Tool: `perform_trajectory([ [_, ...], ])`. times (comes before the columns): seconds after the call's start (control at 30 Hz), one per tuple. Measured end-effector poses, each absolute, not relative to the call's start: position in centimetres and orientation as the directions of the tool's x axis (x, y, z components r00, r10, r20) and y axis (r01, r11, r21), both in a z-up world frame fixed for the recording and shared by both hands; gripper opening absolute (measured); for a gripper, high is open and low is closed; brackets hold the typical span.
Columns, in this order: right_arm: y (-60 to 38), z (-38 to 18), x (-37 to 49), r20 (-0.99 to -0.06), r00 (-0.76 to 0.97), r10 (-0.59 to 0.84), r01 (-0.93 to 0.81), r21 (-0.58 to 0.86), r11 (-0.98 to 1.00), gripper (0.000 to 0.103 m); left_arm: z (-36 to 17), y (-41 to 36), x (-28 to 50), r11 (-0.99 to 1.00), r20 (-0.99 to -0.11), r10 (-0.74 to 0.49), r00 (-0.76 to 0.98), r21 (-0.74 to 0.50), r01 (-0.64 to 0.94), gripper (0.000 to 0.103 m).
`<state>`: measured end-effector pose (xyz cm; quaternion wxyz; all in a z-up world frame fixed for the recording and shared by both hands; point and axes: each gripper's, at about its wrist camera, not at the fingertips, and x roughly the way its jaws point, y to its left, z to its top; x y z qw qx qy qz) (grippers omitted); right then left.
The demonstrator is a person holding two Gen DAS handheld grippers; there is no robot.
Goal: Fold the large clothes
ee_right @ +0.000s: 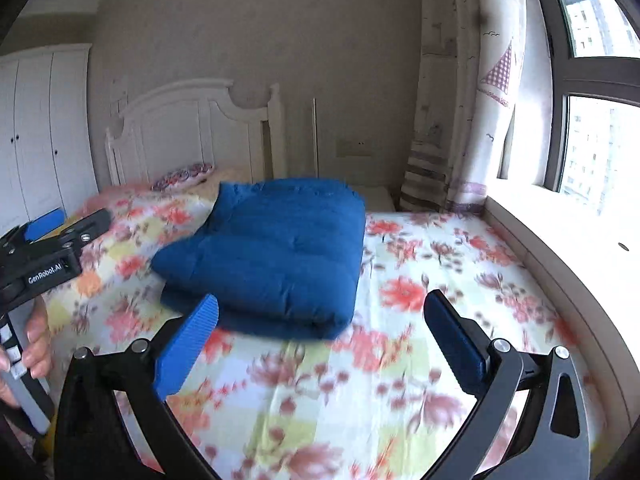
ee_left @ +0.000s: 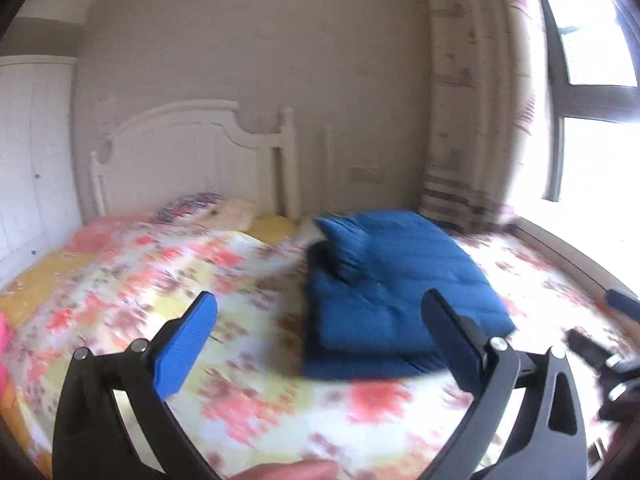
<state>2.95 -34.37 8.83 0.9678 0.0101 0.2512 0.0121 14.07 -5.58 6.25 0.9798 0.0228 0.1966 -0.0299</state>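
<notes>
A folded blue quilted garment (ee_right: 276, 252) lies on the bed's floral sheet (ee_right: 420, 280), in a thick, layered bundle toward the middle of the bed, nearer the headboard (ee_right: 192, 128) than the foot, with one corner sticking out on the wardrobe side. The left gripper (ee_left: 320, 332) hangs above the sheet with its jaws spread wide and nothing between them; the garment sits beyond its blue pads (ee_left: 184, 344), untouched. The right gripper (ee_right: 322, 332) is likewise wide open and empty, short of the bundle's near edge. A hand (ee_right: 38, 336) grips the left gripper's handle at the bed's wardrobe side. Pillows (ee_right: 184, 174) rest against the headboard, and a patterned curtain (ee_right: 472, 92) hangs by the window (ee_right: 592, 120).
</notes>
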Motion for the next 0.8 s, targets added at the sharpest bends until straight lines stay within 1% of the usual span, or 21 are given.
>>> perform_trajectory([
  [0.07, -33.5, 7.9, 2.6, -0.498, 0.867, 0.009, -0.001, 0.015, 1.000, 0.099, 5.3, -6.5, 12.9, 0.999, -0.399, -0.024, 0.917, 0.034, 0.041, 0.101],
  [0.13, -33.0, 7.0, 2.3, -0.510, 0.860, -0.010, 0.007, -0.007, 1.000, 0.099, 4.5, -7.0, 12.2, 0.999, -0.428, -0.038, 0.903, 0.018, 0.051, 0.101],
  [0.2, -32.3, 6.8, 1.8, -0.501, 0.865, -0.034, 0.018, -0.037, 0.999, 0.099, 3.9, -7.3, 11.4, 0.998, -0.453, -0.058, 0.890, -0.003, 0.063, 0.101],
  [0.33, -32.0, 6.5, 1.9, -0.484, 0.874, -0.051, 0.032, -0.047, 0.998, 0.099, 3.3, -7.7, 10.3, 0.998, -0.446, -0.045, 0.894, 0.013, 0.057, 0.101],
  [0.8, -31.3, 6.1, 2.2, -0.500, 0.865, -0.045, 0.023, -0.050, 0.998, 0.099, 3.3, -7.3, 10.0, 0.999, -0.439, -0.032, 0.898, 0.009, 0.040, 0.101],
])
